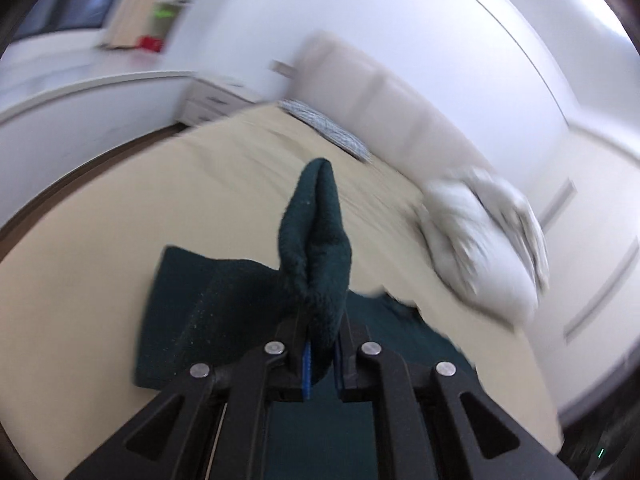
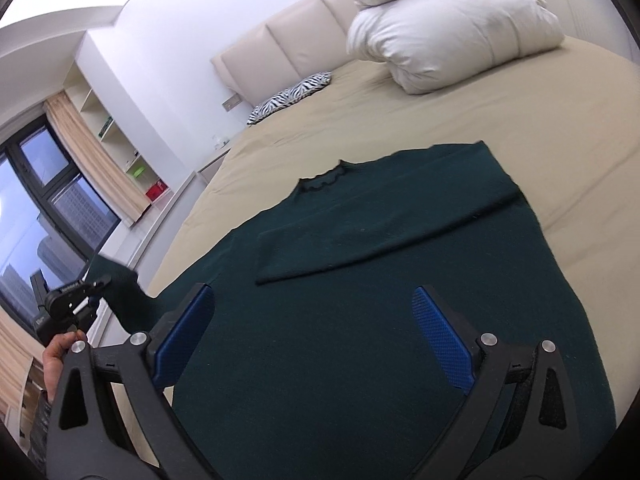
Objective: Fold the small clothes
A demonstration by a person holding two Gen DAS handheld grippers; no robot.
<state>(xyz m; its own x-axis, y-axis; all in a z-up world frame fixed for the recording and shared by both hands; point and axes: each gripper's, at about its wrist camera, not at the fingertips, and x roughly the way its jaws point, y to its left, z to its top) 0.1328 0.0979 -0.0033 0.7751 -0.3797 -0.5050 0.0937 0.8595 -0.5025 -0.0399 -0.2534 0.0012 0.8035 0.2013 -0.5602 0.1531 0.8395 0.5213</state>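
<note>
A dark green sweater [image 2: 380,320] lies flat on the beige bed [image 2: 540,112], neck toward the headboard, with one sleeve [image 2: 360,244] folded across its chest. My right gripper [image 2: 314,294] hovers open over the sweater's lower body, blue pads apart and nothing between them. My left gripper [image 1: 320,344] is shut on the other sleeve's end [image 1: 316,240], which sticks up as a pinched fold of fuzzy green cloth. In the right wrist view the left gripper [image 2: 80,296] shows at the bed's left edge, held by a hand [image 2: 56,356], lifting that sleeve [image 2: 120,280].
A bundled white duvet [image 2: 440,40] sits at the head of the bed on the right, and a zebra-print cushion [image 2: 292,96] lies by the padded headboard [image 2: 280,36]. To the left are a window [image 2: 36,208], curtains and open shelves [image 2: 116,140].
</note>
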